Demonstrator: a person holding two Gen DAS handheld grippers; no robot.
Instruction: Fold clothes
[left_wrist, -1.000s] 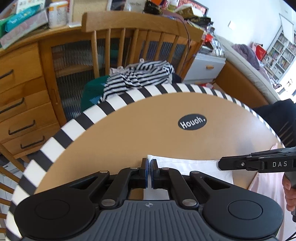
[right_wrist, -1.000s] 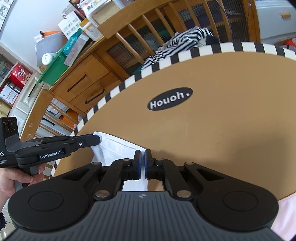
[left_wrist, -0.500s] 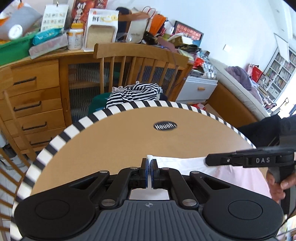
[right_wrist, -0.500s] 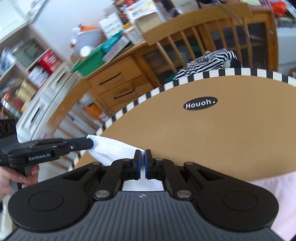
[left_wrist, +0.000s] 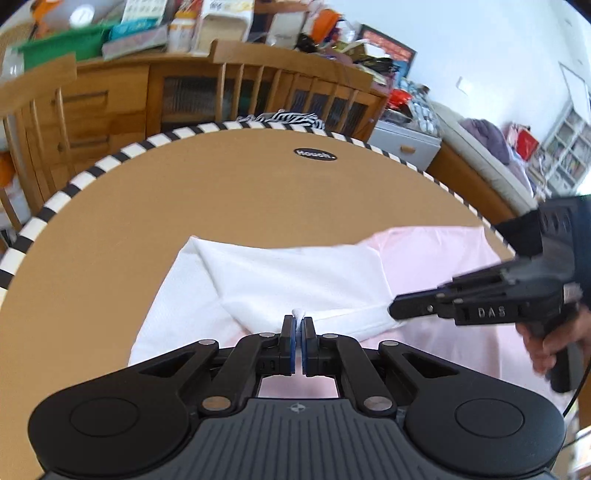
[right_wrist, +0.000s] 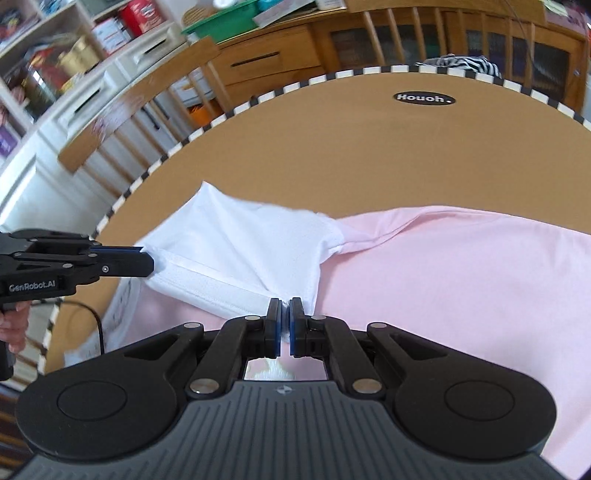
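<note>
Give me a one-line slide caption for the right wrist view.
Right gripper and left gripper, jaws shut, pinch the white sleeve of a pink shirt above the round table.

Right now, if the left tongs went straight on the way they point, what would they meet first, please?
The left tongs, shut on the white sleeve's hem, would probably run first into the raised white sleeve just ahead, then the brown table. Depth is hard to judge here.

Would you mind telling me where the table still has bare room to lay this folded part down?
Bare tabletop runs from the white sleeve to the striped rim, around the Houoh label. The near right is covered by the pink shirt.
</note>
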